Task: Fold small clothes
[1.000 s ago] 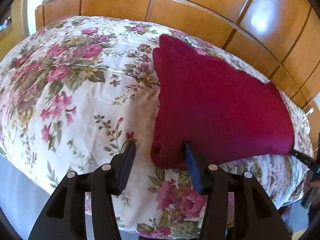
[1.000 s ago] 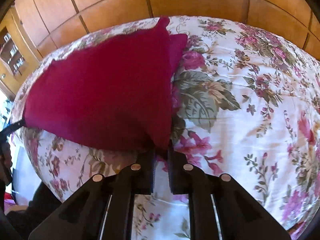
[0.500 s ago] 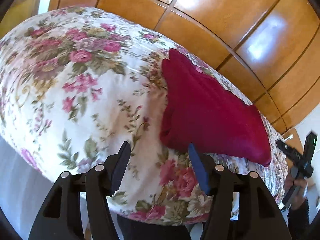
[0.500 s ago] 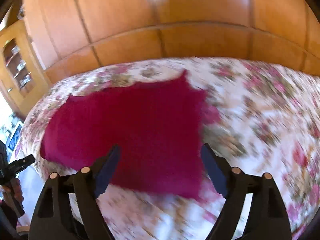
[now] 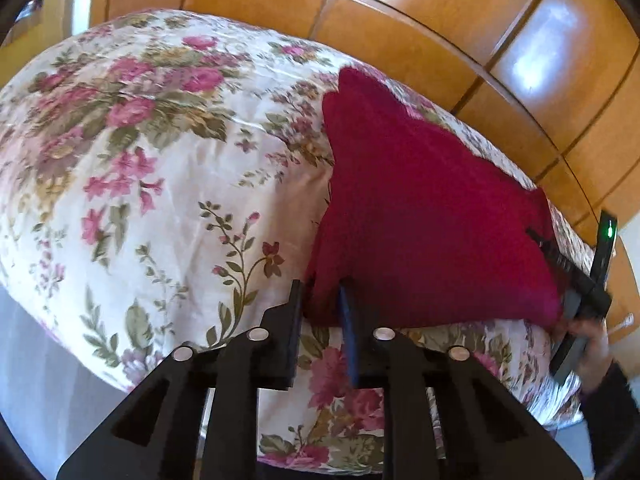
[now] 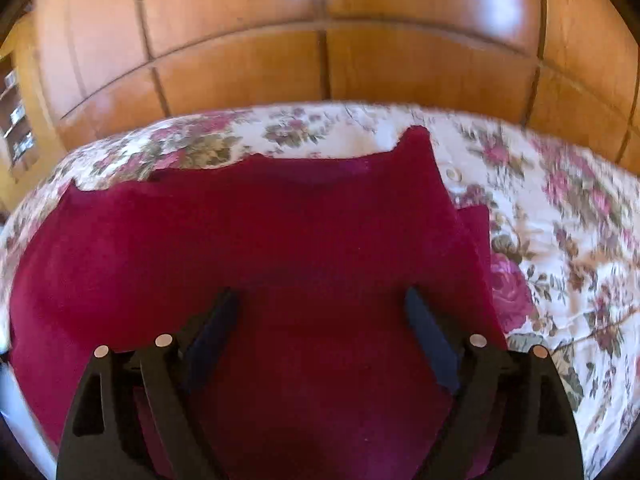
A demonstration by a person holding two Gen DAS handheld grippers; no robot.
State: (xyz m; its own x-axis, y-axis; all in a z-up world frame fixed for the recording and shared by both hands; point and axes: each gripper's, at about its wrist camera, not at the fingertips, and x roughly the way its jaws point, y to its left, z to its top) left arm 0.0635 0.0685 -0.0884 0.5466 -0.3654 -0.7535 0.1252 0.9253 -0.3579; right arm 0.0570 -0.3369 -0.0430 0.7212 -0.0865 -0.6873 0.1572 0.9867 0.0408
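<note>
Red garment [image 5: 420,216] lying flat on the flowered bedspread [image 5: 132,184]. Left gripper [image 5: 320,304], its jaws just closing, pinches the garment's corner at 6 o'clock, probably to start a fold. Right gripper [image 6: 320,320], jaws just spread and empty, hovers over the cloth.

- Bed: covered by a cream bedspread [image 5: 168,200] printed with pink roses and green leaves.
- Far side: a wall of glossy orange-brown wooden panels [image 6: 248,68], divided by dark seams, runs behind the bed.
- Light: bright patches reflect off the panels.
- Left edge, right wrist view: wooden shelving [image 6: 16,120], contents indistinct.
</note>
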